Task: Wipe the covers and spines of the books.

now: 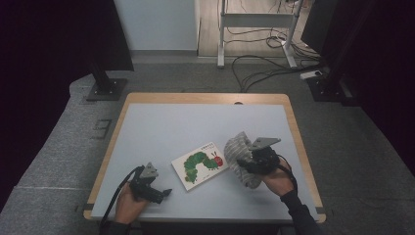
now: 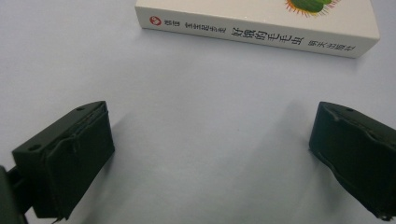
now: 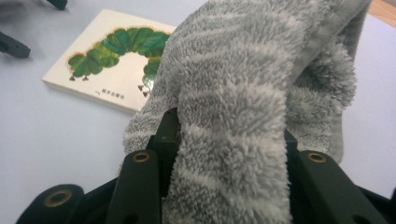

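My right claw [image 1: 246, 164] is clamped on a grey striped fluffy towel [image 1: 240, 154], which bunches between its jaws and hangs just above the desk [image 1: 161, 127], right of the caterpillar picture book [image 1: 200, 164]. My left claw [image 1: 164, 193] rests low on the desk with jaws apart and nothing between them, facing the book's spine [image 2: 257, 35] from nearby.

Table [image 1: 161, 122]: pale blue-grey top, light wood edging, lit from above. Grey carpet floor [image 1: 58, 161] surrounds it. Dark curtains [image 1: 34, 58] close off both sides. 2 black stand bases [image 1: 105, 89] rest on the carpet behind the table. White metal frame [image 1: 257, 22] and loose cables [image 1: 264, 68] at the back, by a pale wall [image 1: 159, 24].
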`<state>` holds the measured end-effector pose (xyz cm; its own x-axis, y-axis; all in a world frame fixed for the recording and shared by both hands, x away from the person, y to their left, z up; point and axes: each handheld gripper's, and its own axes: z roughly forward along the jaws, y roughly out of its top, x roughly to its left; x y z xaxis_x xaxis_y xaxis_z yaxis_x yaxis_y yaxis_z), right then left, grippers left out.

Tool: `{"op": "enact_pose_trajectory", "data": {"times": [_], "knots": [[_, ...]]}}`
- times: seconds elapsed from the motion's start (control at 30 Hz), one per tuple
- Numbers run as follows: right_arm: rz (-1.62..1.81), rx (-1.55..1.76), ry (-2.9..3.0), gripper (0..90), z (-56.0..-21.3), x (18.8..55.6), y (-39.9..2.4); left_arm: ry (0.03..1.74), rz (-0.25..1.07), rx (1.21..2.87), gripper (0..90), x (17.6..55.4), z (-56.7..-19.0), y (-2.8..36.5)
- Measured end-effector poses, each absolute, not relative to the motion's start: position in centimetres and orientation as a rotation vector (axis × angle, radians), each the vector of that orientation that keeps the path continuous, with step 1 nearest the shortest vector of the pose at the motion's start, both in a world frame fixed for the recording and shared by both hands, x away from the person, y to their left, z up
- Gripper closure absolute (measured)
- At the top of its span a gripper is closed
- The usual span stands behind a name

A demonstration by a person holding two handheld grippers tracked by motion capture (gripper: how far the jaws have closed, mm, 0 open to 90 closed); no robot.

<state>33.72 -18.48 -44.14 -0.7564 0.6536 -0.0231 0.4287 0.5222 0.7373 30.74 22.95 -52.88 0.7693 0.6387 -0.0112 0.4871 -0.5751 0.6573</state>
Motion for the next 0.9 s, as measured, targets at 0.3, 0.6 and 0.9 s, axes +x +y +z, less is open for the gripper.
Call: {"op": "enact_pose_trajectory", "data": {"times": [0.3, 0.6, 0.9], "knots": [[1.048, 0.948, 2.45, 57.6, -44.6, 32.0, -20.9, 0.837, 0.299, 2.298, 0.0, 30.7, -52.9, 22.9], [1.027, 1.017, 2.4, 57.5, -44.7, 30.1, -24.2, 0.837, 0.299, 2.298, 0.0, 30.7, -52.9, 22.9], [0.969, 1.109, 2.37, 57.4, -46.4, 28.5, -27.1, 0.84, 0.299, 2.295, 0.0, 30.7, -52.9, 22.9]]}}
